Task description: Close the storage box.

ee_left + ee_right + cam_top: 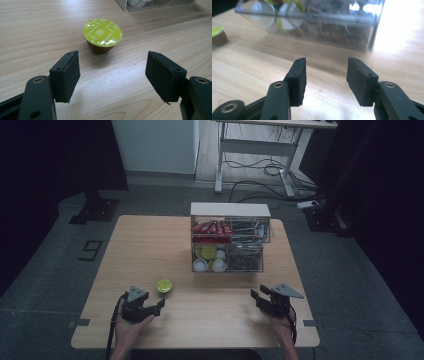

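A coffee capsule (164, 285) with a yellow-green foil lid stands upright on the wooden table (150, 250). My left gripper (159, 305) rests just short of it at the front left. In the left gripper view the capsule (102, 32) sits a little beyond the jaws of my left gripper (112, 67), which stand wide apart with nothing between them. My right gripper (257, 296) is at the front right, open and empty, pointing toward the clear organizer (230, 240). In the right gripper view my right gripper (325, 75) faces the organizer's (312, 25) lower front, and the capsule (218, 35) lies far left.
The clear organizer holds red sachets on top, yellow-green and white capsules lower left, and dark packets on the right. Its corner (130, 6) shows beyond the capsule. Bare wood lies between the two hands. A desk frame and cables stand on the floor behind.
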